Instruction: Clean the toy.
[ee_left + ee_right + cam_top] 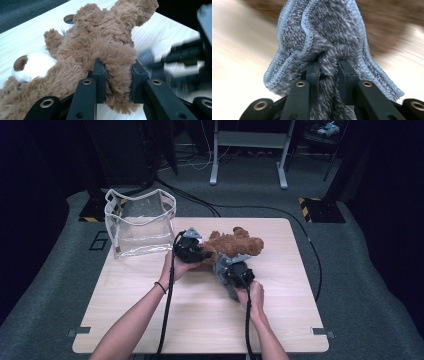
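step: both items gripped on light wooden table point(150, 310) | left gripper point(117, 82) clamped on limb of brown plush teddy bear point(100, 42) | right gripper point(328, 75) pinching grey fleecy cloth point(329, 32) beside bear | next, judged: lift toward clear plastic bag point(140, 222), grips kept firm

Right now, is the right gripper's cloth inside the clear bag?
No, the right gripper is clamped on the grey cloth beside the teddy bear, while the clear bag stands apart at the table's far left.
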The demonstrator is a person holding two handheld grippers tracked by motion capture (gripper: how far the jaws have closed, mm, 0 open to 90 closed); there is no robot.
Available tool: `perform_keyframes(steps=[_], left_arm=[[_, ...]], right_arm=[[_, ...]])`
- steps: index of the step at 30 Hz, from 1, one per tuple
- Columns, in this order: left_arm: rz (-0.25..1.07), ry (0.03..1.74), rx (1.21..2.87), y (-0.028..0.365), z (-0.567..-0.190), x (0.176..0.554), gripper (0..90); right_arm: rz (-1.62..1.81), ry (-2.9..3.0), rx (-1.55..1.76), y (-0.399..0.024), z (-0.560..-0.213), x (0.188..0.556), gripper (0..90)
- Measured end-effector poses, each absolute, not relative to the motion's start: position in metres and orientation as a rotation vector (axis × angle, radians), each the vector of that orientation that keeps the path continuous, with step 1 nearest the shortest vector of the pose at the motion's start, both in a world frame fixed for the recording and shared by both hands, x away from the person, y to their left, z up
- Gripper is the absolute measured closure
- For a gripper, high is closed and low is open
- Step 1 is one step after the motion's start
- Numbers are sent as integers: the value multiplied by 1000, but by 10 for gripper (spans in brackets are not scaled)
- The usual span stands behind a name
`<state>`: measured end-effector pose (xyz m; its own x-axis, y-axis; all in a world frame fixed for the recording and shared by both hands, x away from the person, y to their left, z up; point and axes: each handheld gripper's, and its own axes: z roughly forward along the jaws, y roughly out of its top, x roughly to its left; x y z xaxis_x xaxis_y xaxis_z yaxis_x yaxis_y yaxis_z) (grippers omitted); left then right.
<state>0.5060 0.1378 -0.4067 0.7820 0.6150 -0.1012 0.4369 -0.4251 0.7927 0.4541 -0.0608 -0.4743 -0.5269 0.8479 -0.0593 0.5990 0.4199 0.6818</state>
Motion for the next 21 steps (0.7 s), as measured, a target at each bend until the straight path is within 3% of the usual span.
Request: perform_keyframes(steps=[12,21], left_arm=[[232,787,2066,139,-407,508,713],[224,794,2063,143,-408,509,712]], right_arm=[[1021,2388,1114,0,-487,455,732],[1029,2305,1243,-20,-483,465,735]])
